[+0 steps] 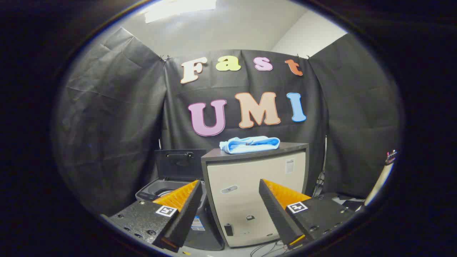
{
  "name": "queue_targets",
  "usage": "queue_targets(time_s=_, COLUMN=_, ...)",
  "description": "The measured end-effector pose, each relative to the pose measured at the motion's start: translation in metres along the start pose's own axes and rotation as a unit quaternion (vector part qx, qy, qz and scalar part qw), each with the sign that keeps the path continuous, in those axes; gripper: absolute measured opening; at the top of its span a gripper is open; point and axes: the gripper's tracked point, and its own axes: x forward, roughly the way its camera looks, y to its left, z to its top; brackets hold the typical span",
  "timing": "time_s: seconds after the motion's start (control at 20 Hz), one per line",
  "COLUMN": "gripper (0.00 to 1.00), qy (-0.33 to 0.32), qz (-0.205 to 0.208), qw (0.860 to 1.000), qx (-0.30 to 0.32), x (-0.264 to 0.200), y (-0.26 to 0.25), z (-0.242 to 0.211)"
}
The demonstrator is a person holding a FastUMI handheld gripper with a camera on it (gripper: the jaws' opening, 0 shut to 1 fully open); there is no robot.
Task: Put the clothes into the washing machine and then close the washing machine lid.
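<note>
- We hold our hand-held gripper [228, 210] wide open, with nothing between its fingers.
- The clothes [249, 144] are a light blue bundle, lying on top of a cabinet [257, 192] well beyond the fingers.
- The cabinet top is flat, so the bundle sits there in plain sight and looks easy to reach from above.
- The washer [167, 189] stands low, just beside the cabinet on its left side.
- Its lid [180, 162] is up and leans back toward the wall, so the tub is open for the clothes to drop in.
- We think nothing is done yet: first we must go up and grab the clothes.
- The fingers are wide apart so they can go around the soft bundle.
</note>
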Motion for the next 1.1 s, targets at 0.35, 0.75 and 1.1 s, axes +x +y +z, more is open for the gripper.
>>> queue_targets(time_s=0.35, gripper=0.96, qy=0.008, qz=-0.009, qw=1.000, qx=0.000, x=0.005, y=-0.011, z=0.002)
queue_targets(time_s=0.75, gripper=0.96, qy=0.025, qz=0.012, qw=0.999, qx=0.016, x=0.021, y=-0.005, z=0.034)
queue_targets(time_s=1.1, gripper=0.96, qy=0.015, qz=0.015, qw=1.000, qx=0.023, x=0.074, y=-0.004, z=0.100)
